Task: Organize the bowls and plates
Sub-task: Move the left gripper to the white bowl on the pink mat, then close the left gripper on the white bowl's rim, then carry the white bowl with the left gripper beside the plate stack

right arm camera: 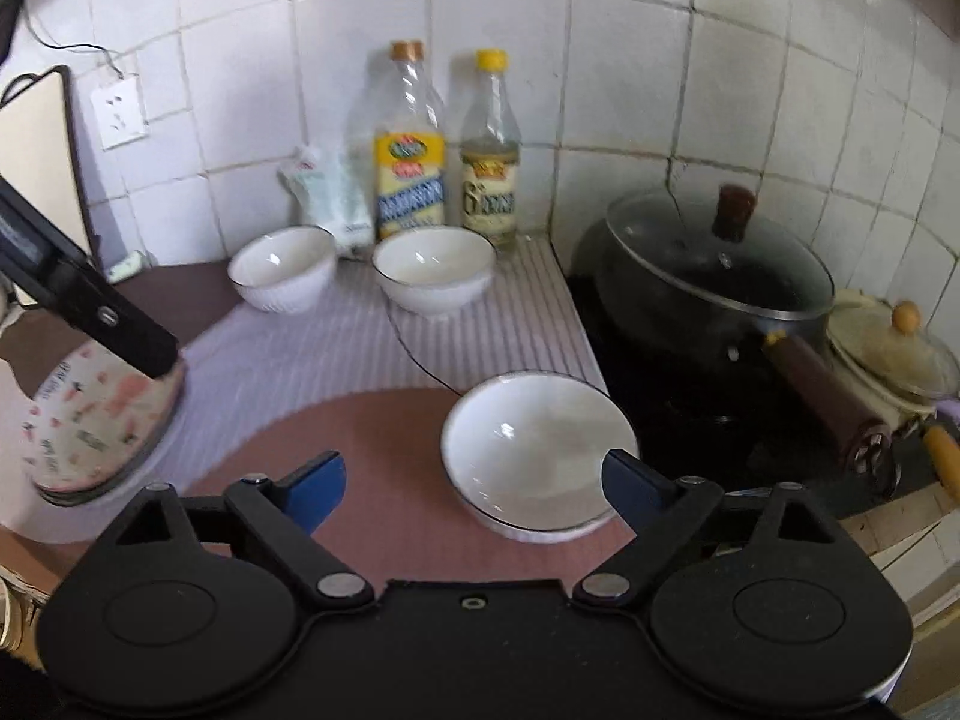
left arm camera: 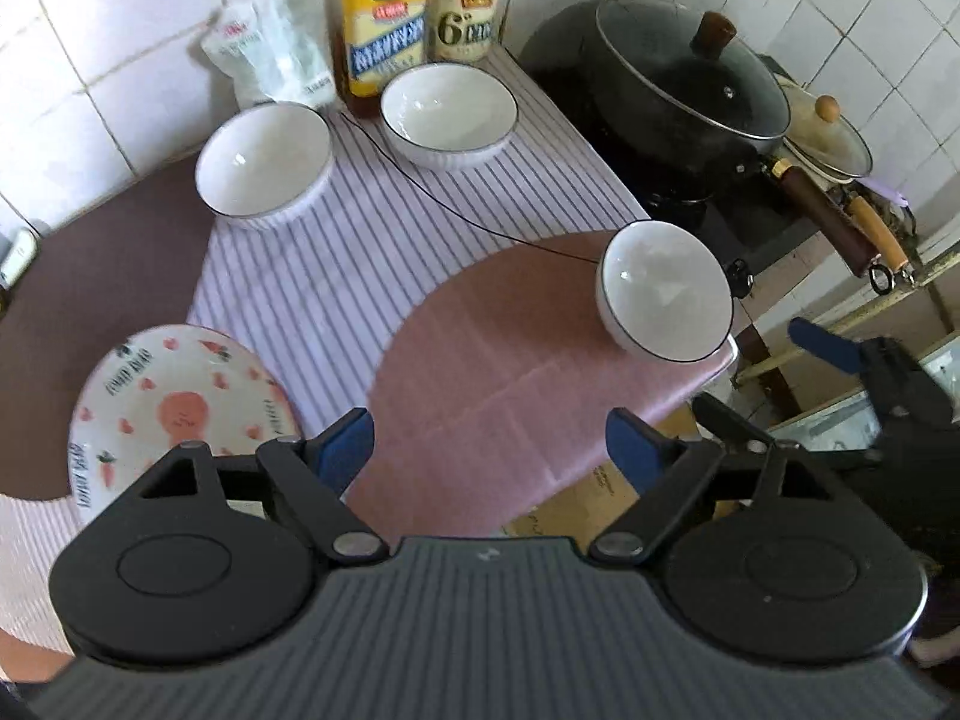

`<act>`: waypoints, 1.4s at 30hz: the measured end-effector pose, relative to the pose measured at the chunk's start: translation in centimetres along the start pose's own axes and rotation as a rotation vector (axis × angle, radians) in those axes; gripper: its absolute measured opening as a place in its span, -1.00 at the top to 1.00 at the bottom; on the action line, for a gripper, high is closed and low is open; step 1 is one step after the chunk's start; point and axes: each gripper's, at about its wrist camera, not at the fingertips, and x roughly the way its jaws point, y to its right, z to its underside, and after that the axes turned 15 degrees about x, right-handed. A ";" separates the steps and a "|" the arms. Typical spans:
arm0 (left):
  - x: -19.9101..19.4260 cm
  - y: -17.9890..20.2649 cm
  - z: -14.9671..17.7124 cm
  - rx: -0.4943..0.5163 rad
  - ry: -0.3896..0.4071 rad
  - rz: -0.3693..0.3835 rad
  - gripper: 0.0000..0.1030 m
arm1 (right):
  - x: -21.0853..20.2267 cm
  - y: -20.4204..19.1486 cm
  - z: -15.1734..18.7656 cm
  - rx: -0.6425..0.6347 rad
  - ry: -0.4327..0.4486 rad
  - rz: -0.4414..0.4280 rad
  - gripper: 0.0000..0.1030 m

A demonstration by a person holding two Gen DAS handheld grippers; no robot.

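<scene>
Left gripper (left arm camera: 489,450) hovers spread wide, empty, beside the patterned plate (left arm camera: 174,408). Right gripper (right arm camera: 474,483) spread wide, empty, at the near bowl (right arm camera: 537,450). Only the right view shows a wall socket (right arm camera: 120,111).

A kitchen counter (right arm camera: 198,294) in a tiled corner carries a purple-and-white striped cloth (left arm camera: 336,264). Two round brown mats lie on it: one (left arm camera: 516,372) at 5 o'clock, another (left arm camera: 102,276) at 9 o'clock. A white bowl (right arm camera: 534,456) with a dark rim sits on the 5 o'clock mat, near the counter's edge. Two more white bowls (left arm camera: 264,159) (left arm camera: 449,114) stand on the cloth at 12 o'clock, close together. Behind them, against the wall, stand two bottles (right arm camera: 410,180) (right arm camera: 489,174) and a white plastic bag (right arm camera: 330,198). A patterned plate (left arm camera: 174,408) with pink hearts lies at 7 o'clock. A thin black cord (left arm camera: 432,192) runs across the cloth.
</scene>
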 end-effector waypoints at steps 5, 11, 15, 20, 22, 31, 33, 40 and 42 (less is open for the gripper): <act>2.3 2.0 -1.5 -0.001 -0.011 -0.001 -0.63 | 2.9 3.0 1.8 0.021 0.001 -0.023 -0.84; 5.8 3.7 -3.3 -0.021 -0.014 0.021 -0.63 | 6.2 5.1 4.3 -0.033 -0.035 -0.029 -0.84; 7.6 5.0 -3.9 -0.018 -0.008 0.032 -0.63 | 7.8 6.6 5.2 -0.005 -0.022 -0.057 -0.84; 10.2 6.3 -4.8 -0.001 -0.032 0.024 -0.63 | 9.1 8.2 6.2 0.047 0.019 -0.059 -0.84; 11.6 6.8 -5.4 0.022 -0.044 0.019 -0.59 | 9.6 8.4 6.3 0.050 0.021 -0.070 -0.84; 16.1 6.8 -5.8 0.033 -0.048 -0.021 -0.39 | 10.8 6.9 6.7 -0.029 0.094 -0.093 -0.84; 16.8 6.6 -5.4 0.027 -0.056 -0.015 -0.13 | 10.9 6.6 6.7 -0.043 0.108 -0.097 -0.84; 17.6 4.9 -4.0 -0.119 -0.022 0.055 0.45 | 11.0 6.2 6.9 -0.031 0.133 -0.101 -0.86; 17.4 4.9 -3.8 -0.130 -0.010 0.073 0.66 | 11.0 6.0 6.8 -0.039 0.139 -0.104 -0.86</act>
